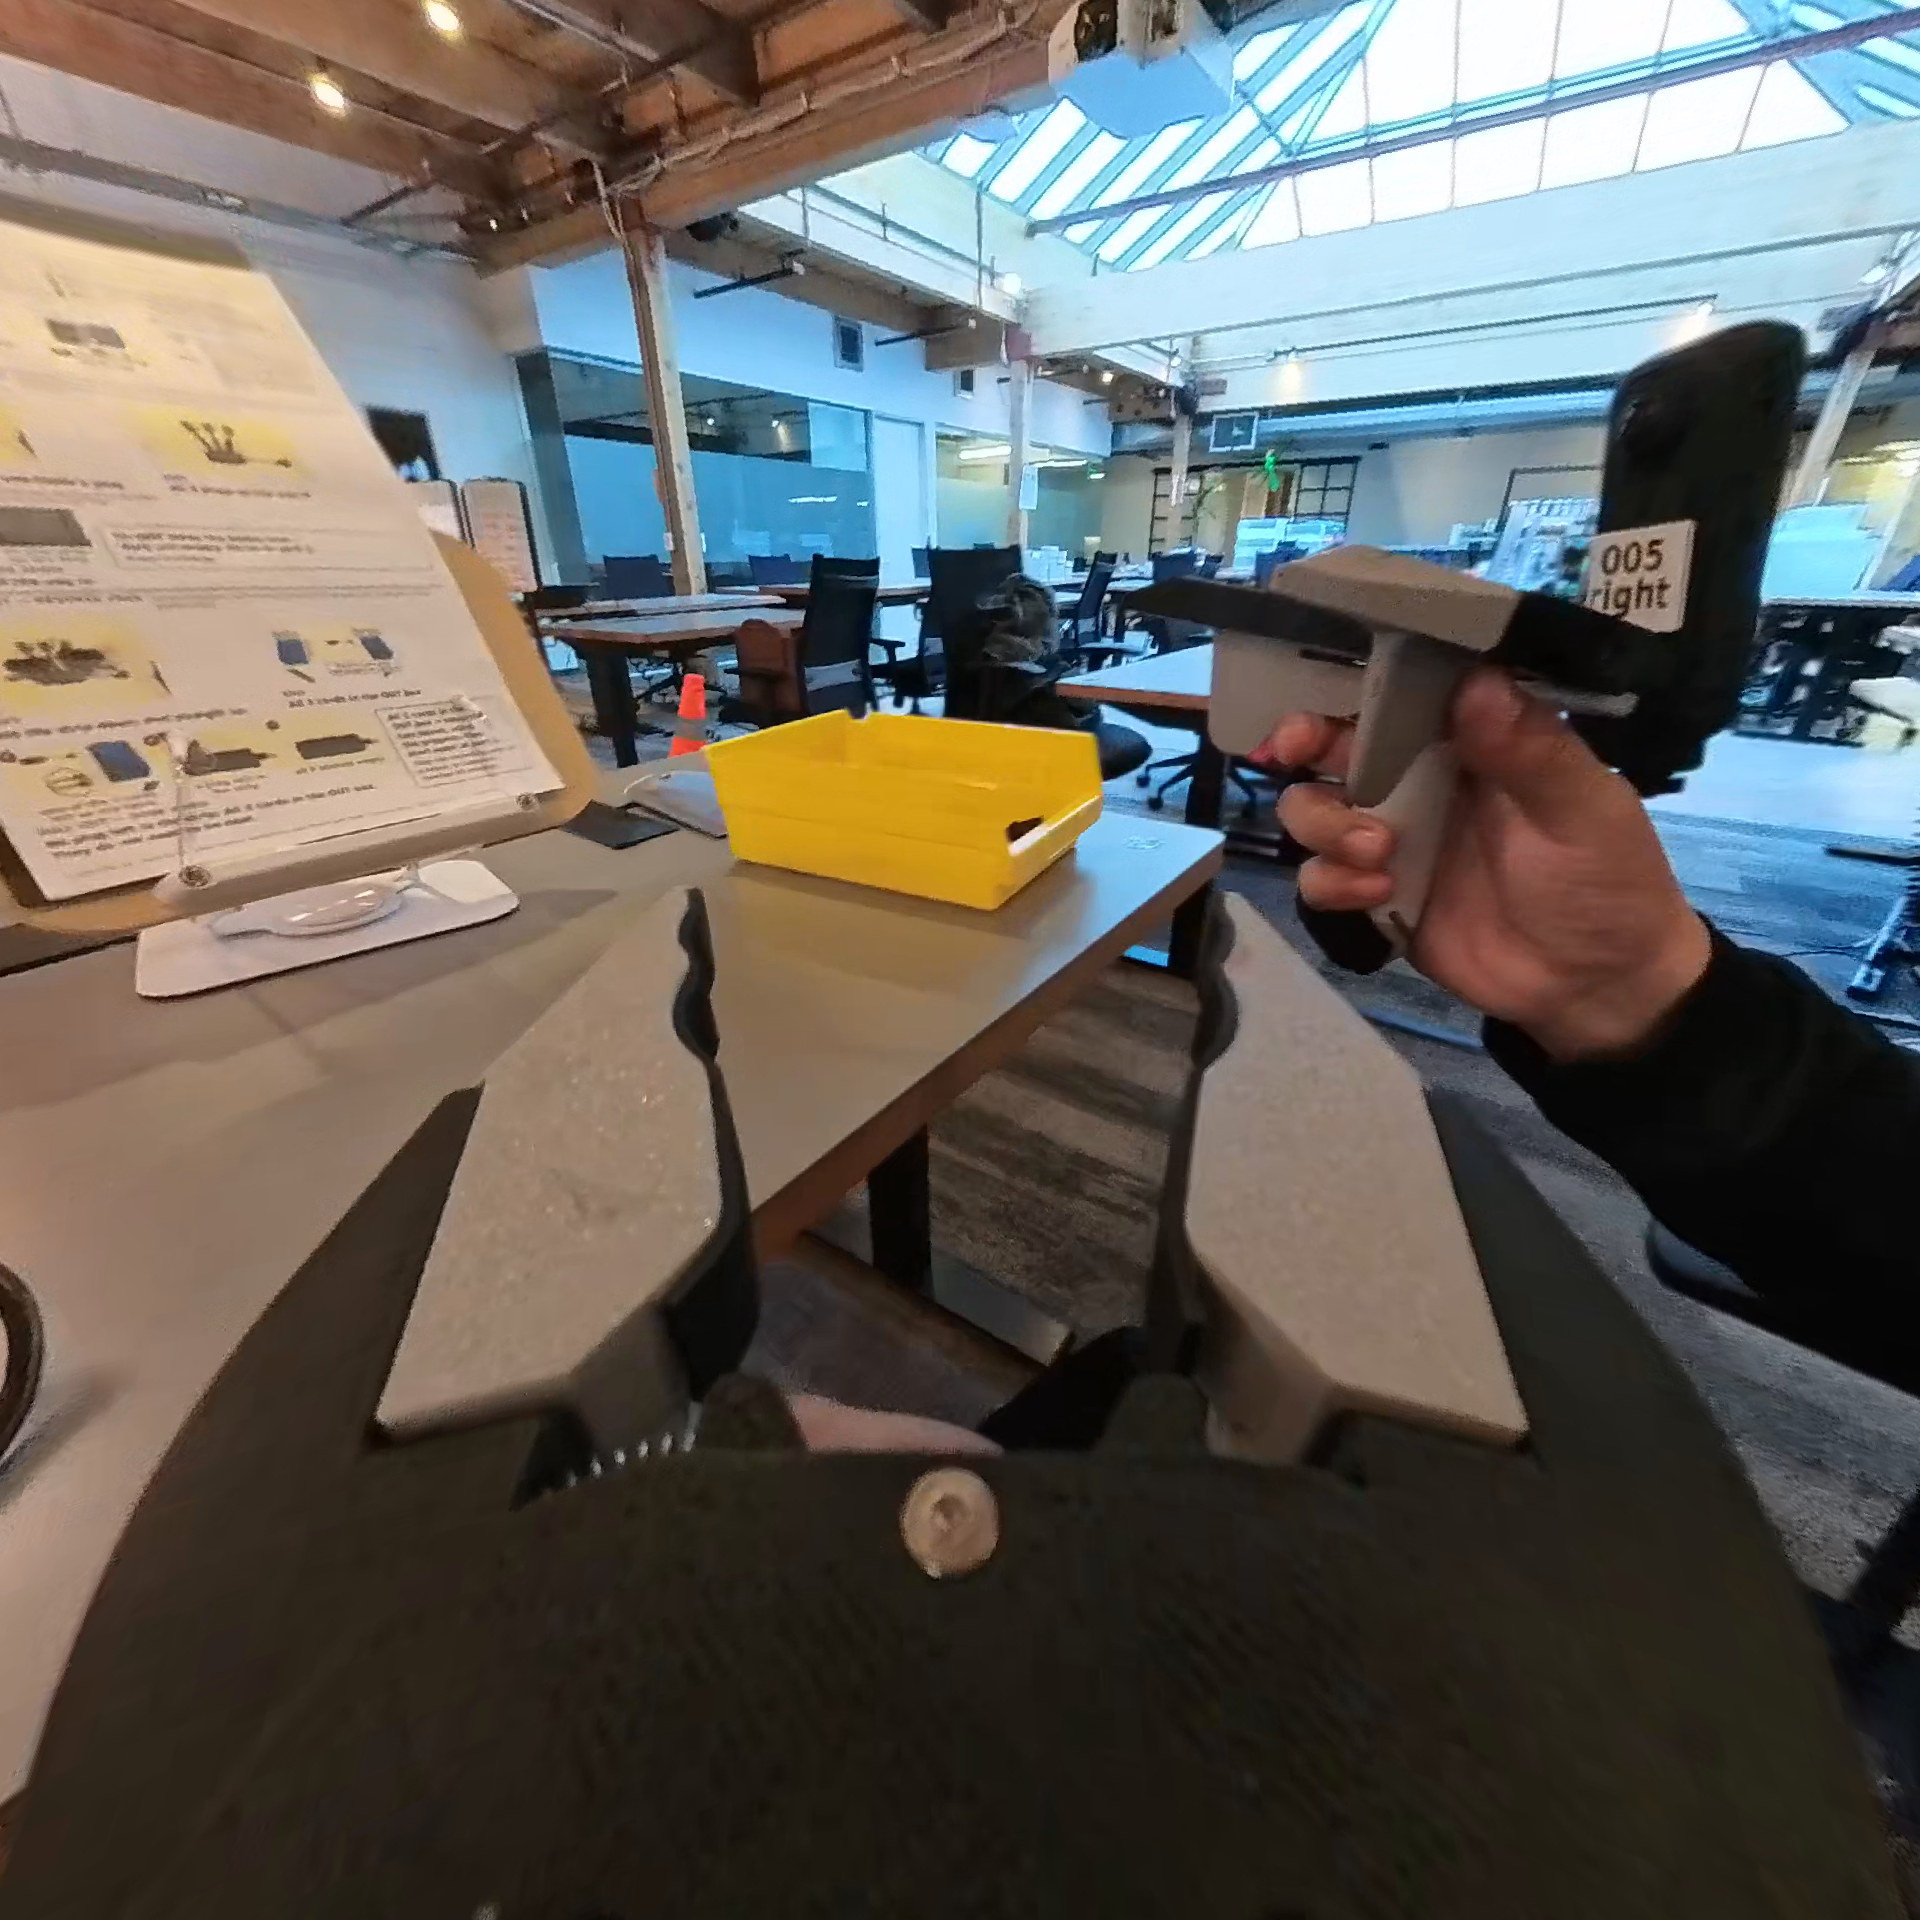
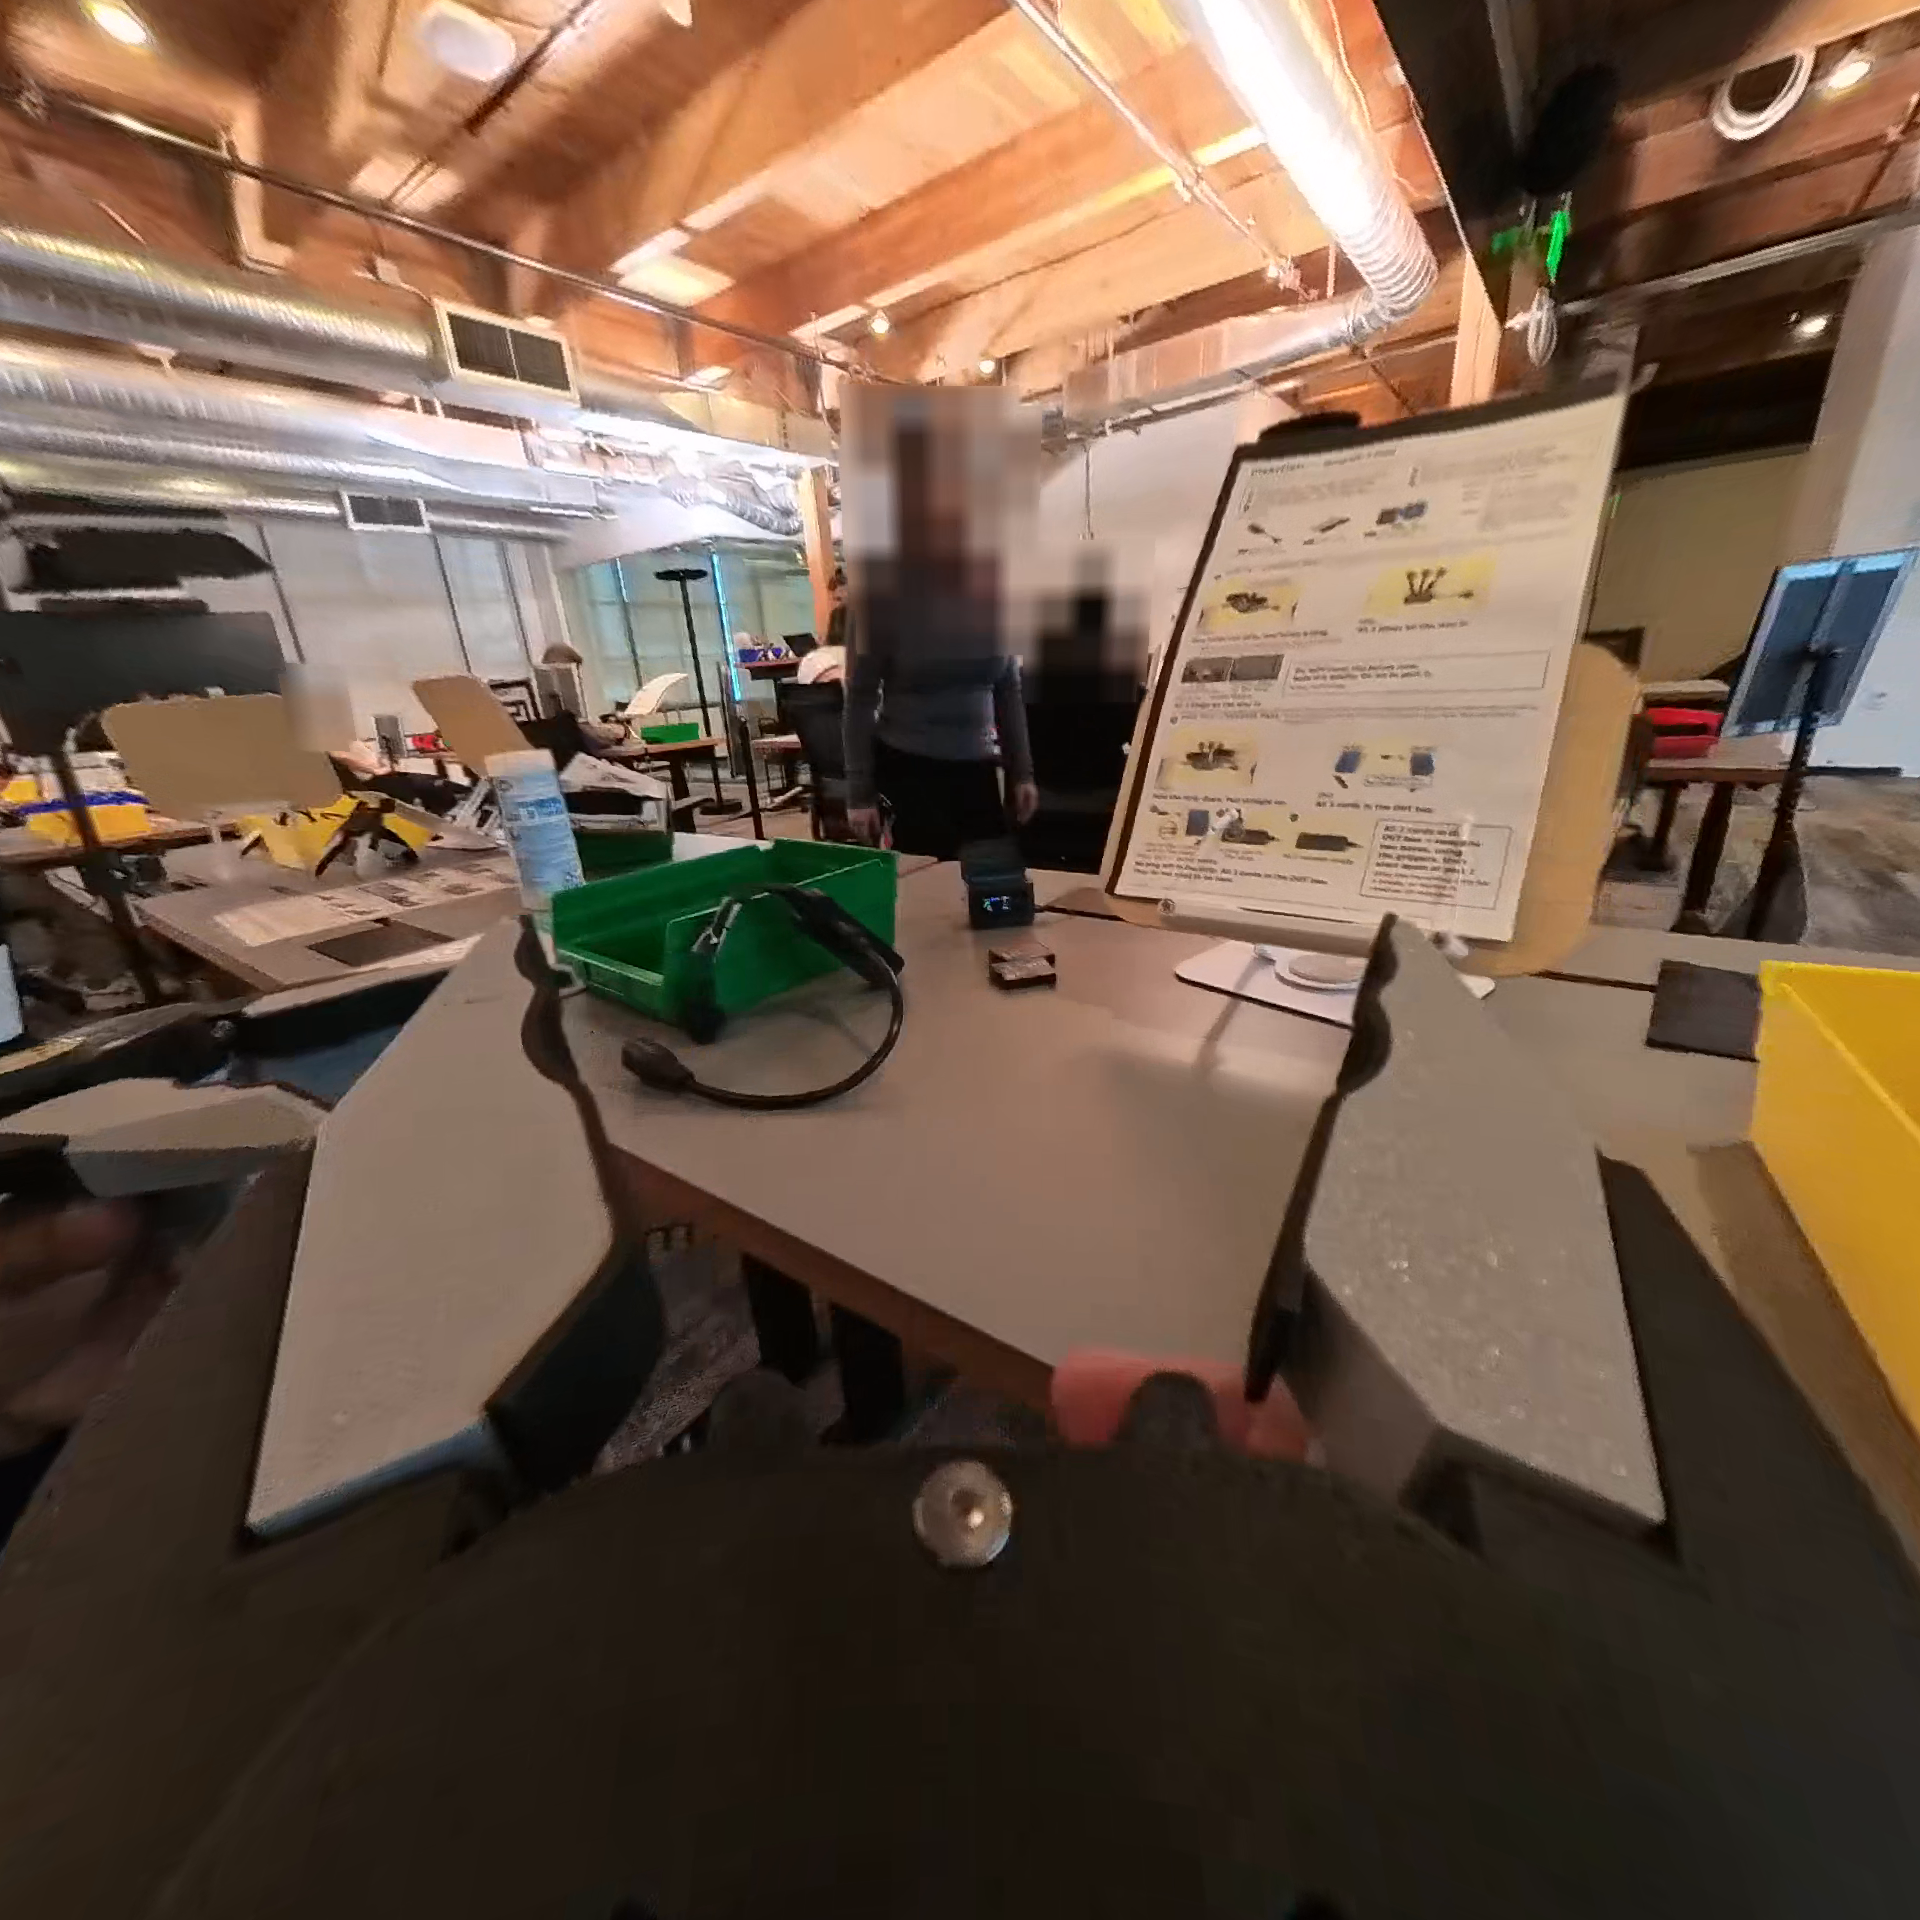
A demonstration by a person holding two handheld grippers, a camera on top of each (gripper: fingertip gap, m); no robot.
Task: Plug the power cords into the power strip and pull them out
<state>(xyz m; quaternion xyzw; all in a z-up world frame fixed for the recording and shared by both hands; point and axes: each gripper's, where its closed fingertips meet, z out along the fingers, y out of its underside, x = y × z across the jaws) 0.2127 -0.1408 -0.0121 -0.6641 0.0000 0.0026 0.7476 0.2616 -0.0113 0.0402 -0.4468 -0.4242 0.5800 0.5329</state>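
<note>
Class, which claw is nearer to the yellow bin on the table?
Probably the right. The yellow bin sits close beside the right claw, off to its right. The left claw points straight at the bin, which lies ahead beyond its tips.

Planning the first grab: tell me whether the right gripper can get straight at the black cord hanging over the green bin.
Probably yes: the right gripper is open, and bare grey tabletop lies before the black cord.

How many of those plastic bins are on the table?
2. A yellow bin sits near the table's right corner, beside the instruction sheet stand. A green bin sits toward the left, with a black cord trailing out. Others may lie outside the views.
</note>
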